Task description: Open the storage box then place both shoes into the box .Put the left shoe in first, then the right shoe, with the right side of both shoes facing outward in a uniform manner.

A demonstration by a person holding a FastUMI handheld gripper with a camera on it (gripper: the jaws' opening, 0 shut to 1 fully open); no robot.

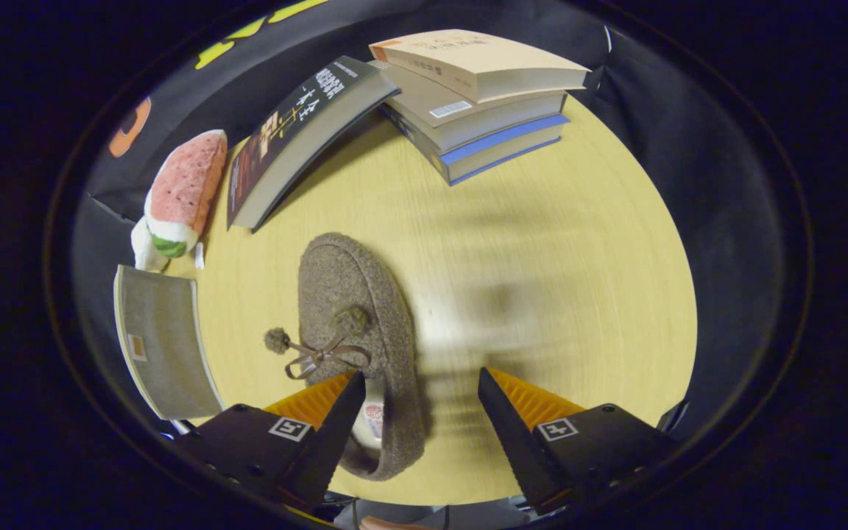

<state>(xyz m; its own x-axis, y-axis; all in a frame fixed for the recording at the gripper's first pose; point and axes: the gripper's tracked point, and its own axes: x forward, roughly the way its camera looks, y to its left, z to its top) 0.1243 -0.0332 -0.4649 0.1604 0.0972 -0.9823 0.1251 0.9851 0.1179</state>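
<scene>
The counter (542, 294) lies under me, books stacked at its far side. The slipper (354, 324) rests heel toward me, its heel between my jaws and nearer the left one. It looks soft, light and floppy, so I would pinch the heel rim. My gripper (420, 397) hovers tilted downward, jaws spread, holding nothing.

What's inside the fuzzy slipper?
Inside the slipper a pale lining with a small label shows, beside the open tool. Its left finger covers part; the toe's inside is hidden.
</scene>
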